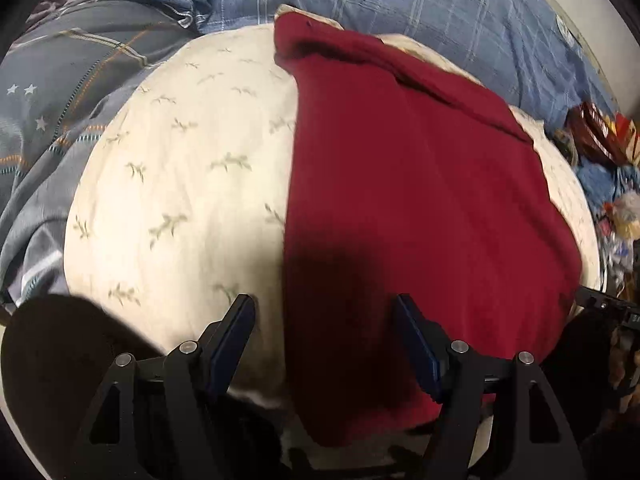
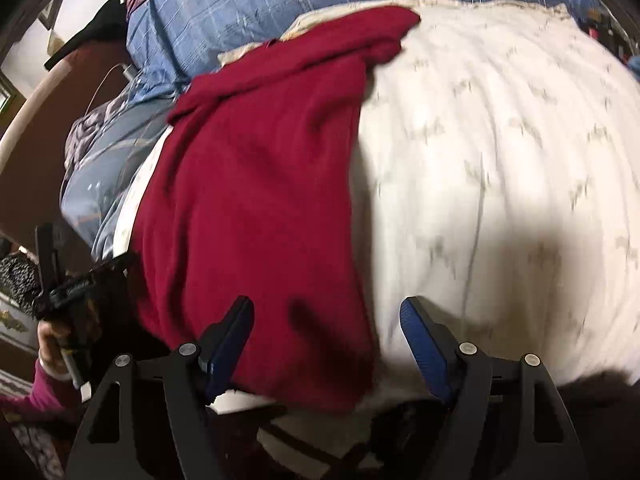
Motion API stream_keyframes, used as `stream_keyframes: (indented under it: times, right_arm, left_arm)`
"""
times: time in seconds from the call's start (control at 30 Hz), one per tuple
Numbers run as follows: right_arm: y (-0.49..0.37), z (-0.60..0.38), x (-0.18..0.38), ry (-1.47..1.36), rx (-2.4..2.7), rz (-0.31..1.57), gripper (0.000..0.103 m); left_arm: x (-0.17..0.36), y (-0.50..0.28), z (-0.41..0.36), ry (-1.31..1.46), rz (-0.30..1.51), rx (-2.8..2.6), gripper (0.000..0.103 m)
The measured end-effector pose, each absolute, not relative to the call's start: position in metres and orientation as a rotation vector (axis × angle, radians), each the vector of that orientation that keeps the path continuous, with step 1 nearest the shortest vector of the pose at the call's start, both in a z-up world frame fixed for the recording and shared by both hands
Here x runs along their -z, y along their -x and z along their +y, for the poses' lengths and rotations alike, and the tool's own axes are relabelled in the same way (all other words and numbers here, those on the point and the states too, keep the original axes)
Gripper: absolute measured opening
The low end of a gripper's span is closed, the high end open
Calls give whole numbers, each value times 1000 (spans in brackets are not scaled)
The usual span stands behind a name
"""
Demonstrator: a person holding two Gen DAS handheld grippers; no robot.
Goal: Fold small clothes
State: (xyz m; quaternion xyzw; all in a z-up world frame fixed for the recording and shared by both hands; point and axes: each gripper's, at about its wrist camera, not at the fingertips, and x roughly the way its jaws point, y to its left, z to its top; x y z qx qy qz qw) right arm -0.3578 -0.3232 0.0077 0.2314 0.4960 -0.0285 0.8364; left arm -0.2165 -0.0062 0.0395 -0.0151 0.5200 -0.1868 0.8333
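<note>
A: Red garment (image 1: 420,200) on the cream pillow (image 1: 180,168), lying as a long strip from the near edge up toward the far edge. Folded lengthwise already, judging by the straight side edges.

B: Top end?

A: Bunched and creased near the far edge, not squared off. Blue plaid bedding (image 1: 400,0) behind.

B: Tongs?

A: Left gripper (image 1: 324,308) spread wide, nothing pinched; cloth's near left edge seen between the fingers, pads clear of it. Right gripper (image 2: 326,310) also spread wide, nothing held; cloth's near right corner seen between its fingers, pads not pressing it.

B: Anything else in shot?

A: Hand (image 2: 50,344) on the left tool's handle, pink sleeve at the wrist. Clutter off the pillow's right side, too blurred to name.

B: Progress?

A: Roughly midway, as a guess. Lengthwise fold looks done. Left to do: grab both near corners, fold end to end, tidy the rumpled top.
</note>
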Motion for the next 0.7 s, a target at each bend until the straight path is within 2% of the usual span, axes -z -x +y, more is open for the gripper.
stream_keyframes:
  times: [0.3,0.47,0.7]
  right_arm:
    - [361,-299,-5,-457,-108,1023,79]
    - [360,-312,1,-535,-113,1019,79]
    - [367,-304,0,-559,-170,1056,71]
  left_arm:
    - [-35,229,-2,72,1191,390,69]
    - [-27,232,-7,75,1227,409,67]
    - [-21,230,-11,55,1228,428,56]
